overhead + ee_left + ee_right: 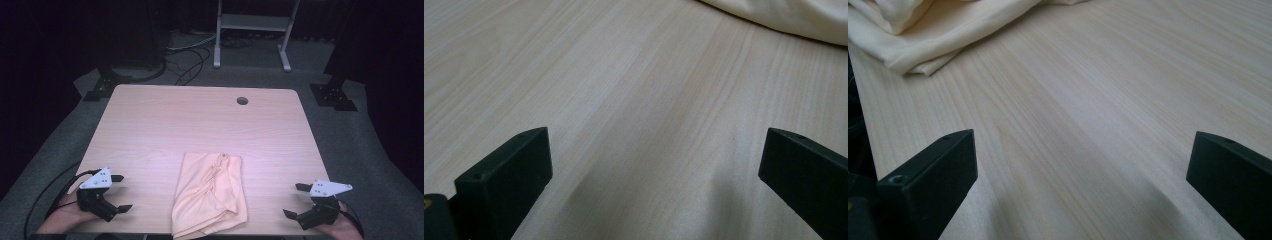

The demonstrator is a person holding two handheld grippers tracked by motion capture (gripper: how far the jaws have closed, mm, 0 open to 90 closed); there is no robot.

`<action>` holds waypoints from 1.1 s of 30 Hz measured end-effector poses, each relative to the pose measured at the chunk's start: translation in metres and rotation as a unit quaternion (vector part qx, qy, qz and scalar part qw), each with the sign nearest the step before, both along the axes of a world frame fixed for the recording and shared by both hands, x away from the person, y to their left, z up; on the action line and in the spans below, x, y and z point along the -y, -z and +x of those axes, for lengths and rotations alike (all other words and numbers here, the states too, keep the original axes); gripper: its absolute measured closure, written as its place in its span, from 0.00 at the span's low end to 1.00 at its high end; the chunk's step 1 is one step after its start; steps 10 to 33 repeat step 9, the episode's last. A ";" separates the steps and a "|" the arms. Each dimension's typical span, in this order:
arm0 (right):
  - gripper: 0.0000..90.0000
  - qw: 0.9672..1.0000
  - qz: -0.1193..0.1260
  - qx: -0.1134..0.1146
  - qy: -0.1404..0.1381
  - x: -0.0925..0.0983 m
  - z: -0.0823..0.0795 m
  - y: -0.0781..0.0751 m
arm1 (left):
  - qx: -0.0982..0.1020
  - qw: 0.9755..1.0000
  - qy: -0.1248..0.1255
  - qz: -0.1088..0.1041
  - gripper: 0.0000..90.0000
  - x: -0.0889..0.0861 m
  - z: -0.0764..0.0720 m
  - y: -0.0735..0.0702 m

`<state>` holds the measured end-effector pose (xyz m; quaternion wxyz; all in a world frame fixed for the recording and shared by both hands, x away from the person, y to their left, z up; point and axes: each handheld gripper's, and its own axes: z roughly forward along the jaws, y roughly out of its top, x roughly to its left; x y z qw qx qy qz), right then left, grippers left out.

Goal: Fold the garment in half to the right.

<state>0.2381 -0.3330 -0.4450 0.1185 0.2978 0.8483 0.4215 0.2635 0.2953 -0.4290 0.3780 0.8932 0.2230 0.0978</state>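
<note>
A dark room surrounds a pale wooden table [165, 125], with grey carpet, loose cables and the legs of a white stand [252, 30] at the top of the high view. A round hole [242, 101] sits near the table's far edge, right of centre. A crumpled, roughly folded cream cloth [210, 192] lies at the lower middle of that frame, reaching the near edge of the table.

The left gripper [120, 192] sits at the lower left of the high view and the right gripper [296, 200] at the lower right, each well apart from the cloth, with jaws spread wide and holding nothing.

The left gripper view looks low along the bare wood grain, with the cloth [789, 17] just entering its upper right corner. The right gripper view brings out the cloth's [923, 30] layered folds and hemmed edge in its upper left, detail that the high view leaves soft.
</note>
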 end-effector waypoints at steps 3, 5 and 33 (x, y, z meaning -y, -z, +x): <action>0.00 1.000 -0.001 -0.002 0.001 0.001 0.000 0.001 | 0.000 1.000 -0.001 0.000 0.00 0.000 0.000 0.000; 0.00 1.000 0.000 0.000 0.001 0.002 0.001 0.001 | 0.000 1.000 -0.001 0.000 0.00 -0.001 0.000 0.000; 0.00 1.000 -0.001 0.000 0.002 0.002 0.001 0.001 | -0.001 1.000 0.001 0.000 0.00 0.000 0.000 0.000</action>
